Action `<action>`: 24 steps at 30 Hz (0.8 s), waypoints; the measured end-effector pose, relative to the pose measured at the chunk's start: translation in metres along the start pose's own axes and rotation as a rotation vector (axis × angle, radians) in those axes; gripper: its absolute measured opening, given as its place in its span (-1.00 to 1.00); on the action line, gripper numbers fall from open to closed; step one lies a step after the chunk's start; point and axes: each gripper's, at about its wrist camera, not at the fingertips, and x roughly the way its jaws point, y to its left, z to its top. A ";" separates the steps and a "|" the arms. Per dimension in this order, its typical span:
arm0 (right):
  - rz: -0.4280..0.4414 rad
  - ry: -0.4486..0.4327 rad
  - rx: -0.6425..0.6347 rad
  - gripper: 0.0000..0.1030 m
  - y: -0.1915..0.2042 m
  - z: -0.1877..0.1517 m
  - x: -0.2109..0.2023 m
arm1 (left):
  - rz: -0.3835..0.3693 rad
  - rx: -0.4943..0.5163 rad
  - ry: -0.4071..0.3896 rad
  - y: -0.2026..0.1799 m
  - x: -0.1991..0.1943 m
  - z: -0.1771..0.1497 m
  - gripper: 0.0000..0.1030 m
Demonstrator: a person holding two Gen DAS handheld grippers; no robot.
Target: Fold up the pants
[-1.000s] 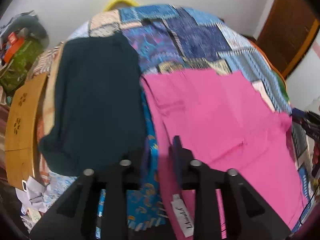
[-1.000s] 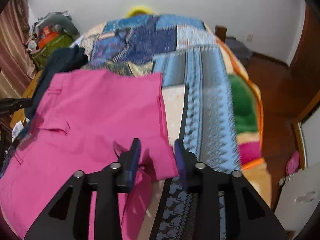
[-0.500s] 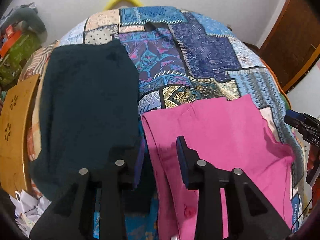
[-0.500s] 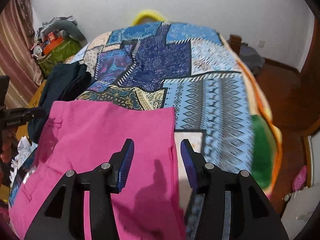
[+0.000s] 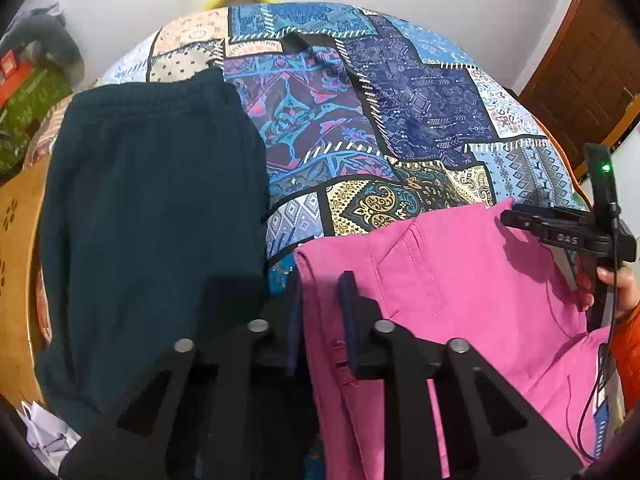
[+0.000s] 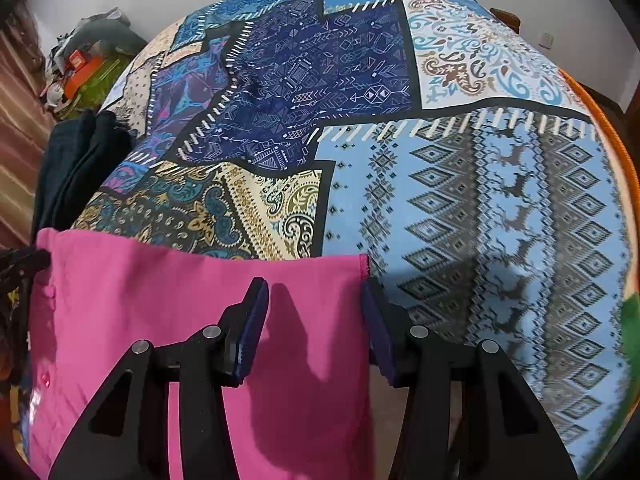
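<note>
The left gripper (image 5: 320, 320) has its jaws narrowed around the near-left edge of the pink pants (image 5: 460, 280); the folded hem runs up between the two pads, though whether they truly pinch it or only bracket it I cannot tell. That placement makes sense — an edge caught at the side lets the cloth be lifted or squared without crumpling the middle. The right gripper (image 6: 316, 320) stands wide apart, one finger over the pink cloth and the other just past the right corner of the pants (image 6: 200, 340), holding nothing. Seen from the left wrist camera, the same tool (image 5: 560, 232) hovers at the far right corner, with the person's right hand (image 5: 618, 288) behind it.

The pants lie flat at the near end of the patchwork bedspread (image 6: 480, 200), their far edge straight across the pattern (a fold looks already made, judging by the doubled layers at the left side). Spreading the two tools to opposite corners keeps that edge taut and level — likely preparation for the next fold.

To the left, a dark teal garment (image 5: 152, 220) lies just beside the pink one, close enough that a careless sweep could drag it. Further left is a wooden board (image 5: 16, 280).
</note>
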 end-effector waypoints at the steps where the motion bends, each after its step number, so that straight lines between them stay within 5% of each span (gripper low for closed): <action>1: -0.026 -0.001 -0.023 -0.55 0.004 -0.001 0.003 | 0.008 0.006 -0.012 -0.001 -0.002 -0.001 -0.77; 4: -0.108 0.007 -0.114 -0.91 0.021 -0.006 0.009 | 0.018 0.009 -0.029 -0.002 -0.007 -0.003 -0.79; 9: -0.118 -0.036 -0.154 -0.95 0.033 -0.010 -0.010 | 0.032 0.023 -0.063 -0.003 -0.029 -0.007 -0.83; 24: -0.057 -0.391 -0.119 -0.95 0.062 -0.023 -0.189 | -0.005 0.011 -0.200 -0.011 -0.136 -0.024 -0.84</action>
